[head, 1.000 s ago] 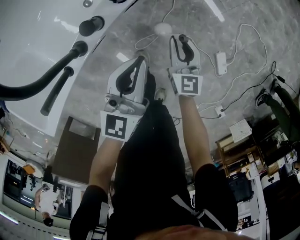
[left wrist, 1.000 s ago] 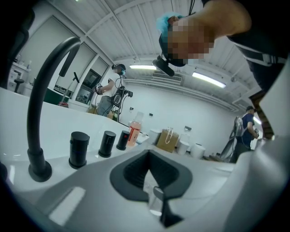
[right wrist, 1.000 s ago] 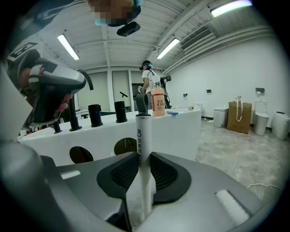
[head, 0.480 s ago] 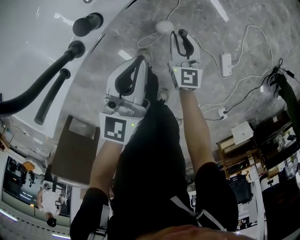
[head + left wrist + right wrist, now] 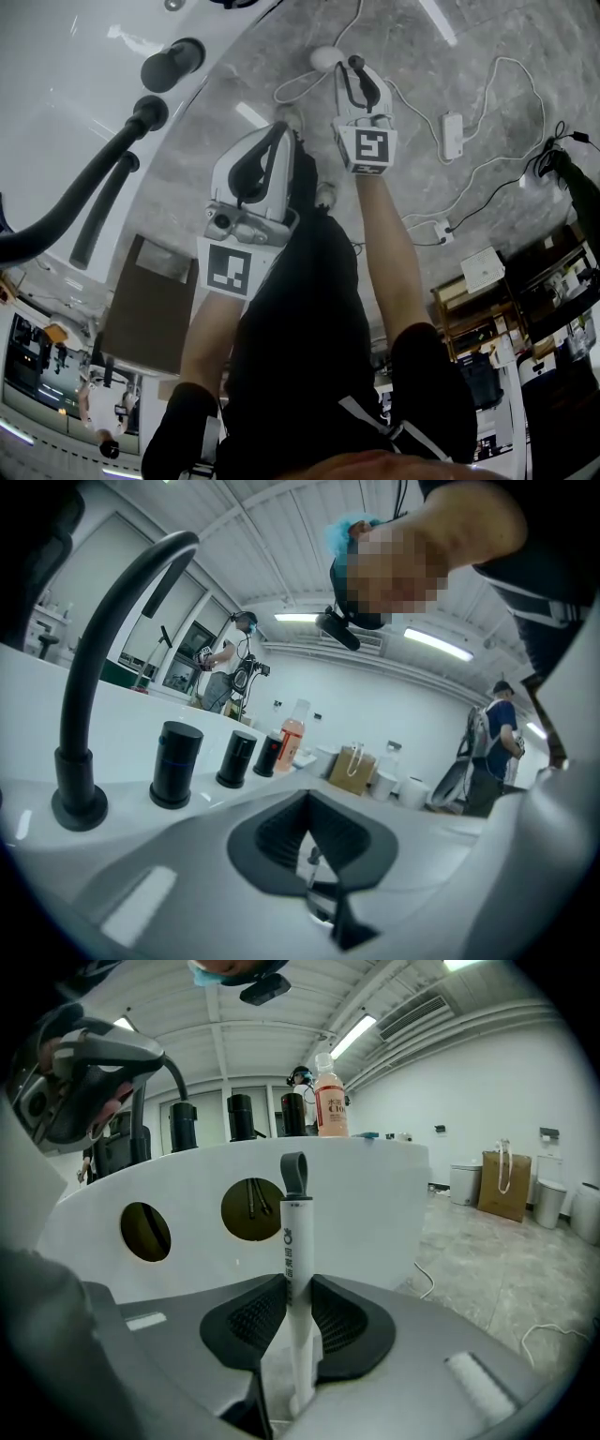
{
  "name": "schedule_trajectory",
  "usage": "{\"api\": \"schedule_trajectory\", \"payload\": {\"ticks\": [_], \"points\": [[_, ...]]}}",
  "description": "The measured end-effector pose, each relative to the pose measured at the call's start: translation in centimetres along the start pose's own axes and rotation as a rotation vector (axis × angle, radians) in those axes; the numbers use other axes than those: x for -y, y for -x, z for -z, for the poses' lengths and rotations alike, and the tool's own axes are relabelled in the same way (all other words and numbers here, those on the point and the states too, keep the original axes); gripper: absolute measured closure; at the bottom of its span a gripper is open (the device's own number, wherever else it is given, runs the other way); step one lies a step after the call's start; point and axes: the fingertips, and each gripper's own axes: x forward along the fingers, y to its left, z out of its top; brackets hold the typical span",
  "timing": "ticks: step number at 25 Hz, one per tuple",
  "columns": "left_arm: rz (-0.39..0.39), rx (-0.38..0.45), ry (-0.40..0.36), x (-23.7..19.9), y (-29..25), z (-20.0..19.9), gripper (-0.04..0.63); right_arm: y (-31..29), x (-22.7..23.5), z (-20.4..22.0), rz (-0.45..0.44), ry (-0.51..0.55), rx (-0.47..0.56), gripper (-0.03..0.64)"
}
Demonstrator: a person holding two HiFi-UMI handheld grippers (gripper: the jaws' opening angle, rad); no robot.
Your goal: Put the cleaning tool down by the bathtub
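The cleaning tool is clamped between the pads of the right gripper, in the middle of the right gripper view, just in front of the white wall of the bathtub. The left gripper is seen with its jaws together and nothing in them. The thin, smooth stick could be knocked loose if it is bumped on the tub wall (which looks close). It could also be set down on the cords on the floor, at the right of the head view, and tip over. The tool is held standing up: its long line runs from bottom to top of the frame, and its grey loop end is pointed up, toward the tub's rim
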Motion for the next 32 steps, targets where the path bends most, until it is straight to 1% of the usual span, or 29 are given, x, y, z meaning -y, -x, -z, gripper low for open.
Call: {"api": "schedule_trajectory", "payload": {"ticks": [3,8,12,16,20,24,32], "points": [[0.003,0.005,0.002,-0.3,-0.2,0.1,0.589,-0.9,0.1,0.3,-0.001,0.006,0.002,0.529],[0.0,0.008,0.001,-0.7,-0.6,-0.2,0.589,-2.3,0.1,1.0,-0.017,0.008,-0.024,0.529],[0.001,0.013,0.007,-1.0,-0.8,-0.3,0.589,-3.5,-0.1,0.8,-0.03,0.027,-0.024,0.529],[0.002,0.013,0.012,-1.1,-1.1,-0.4,0.589,-4.7,-0.2,0.8,-0.04,0.028,-0.052,0.529],[-0.001,0.007,0.028,-1.5,-1.2,-0.2,0.589,-5.8,-0.2,0.4,-0.047,0.032,-0.035,0.531],[-0.006,0.01,0.032,-1.7,-1.4,-0.4,0.589,-6.8,-0.3,0.1,-0.065,0.04,-0.043,0.531],[-0.016,0.006,0.054,-2.2,-1.6,-0.2,0.589,-9.3,-0.6,-0.1,-0.066,0.038,-0.117,0.529]]}}
